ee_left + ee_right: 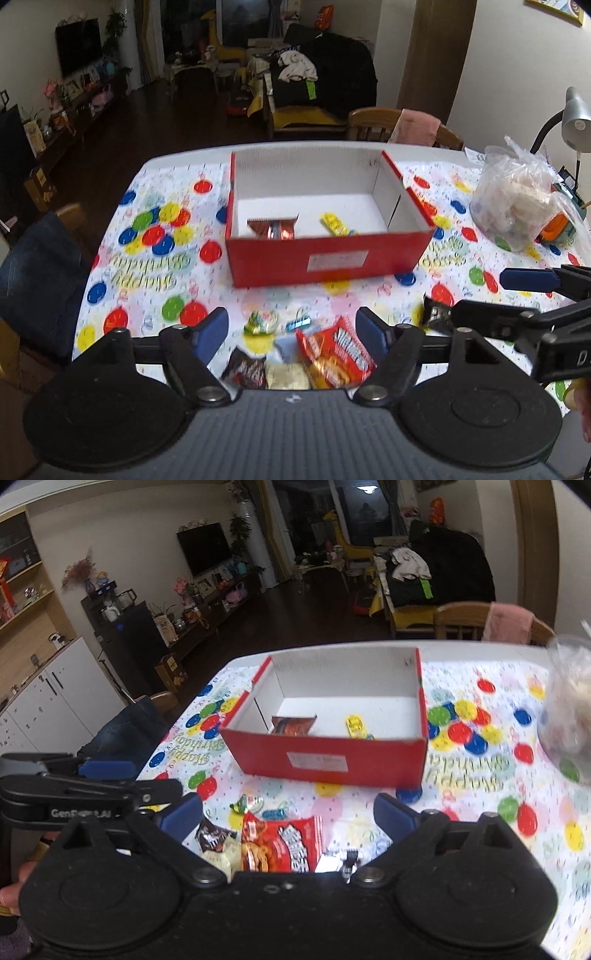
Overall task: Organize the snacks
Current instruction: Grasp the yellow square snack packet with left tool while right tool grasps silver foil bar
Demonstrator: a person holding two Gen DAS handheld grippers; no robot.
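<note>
Both claws hang wide open and empty over the loose snacks on the desk (110, 221). The red packet (334, 354) lies just ahead of the left claw (291, 334), between its fingers, and left of centre before the right claw (288, 814). The red box (325, 258) sits beyond.

the red shoebox (332, 258) is matt cardboard, white inside. the red snack packet (338, 354) is glossy foil. the tabletop (147, 258) wears a smooth printed plastic cover. the far chair (373, 123) is wood.
</note>
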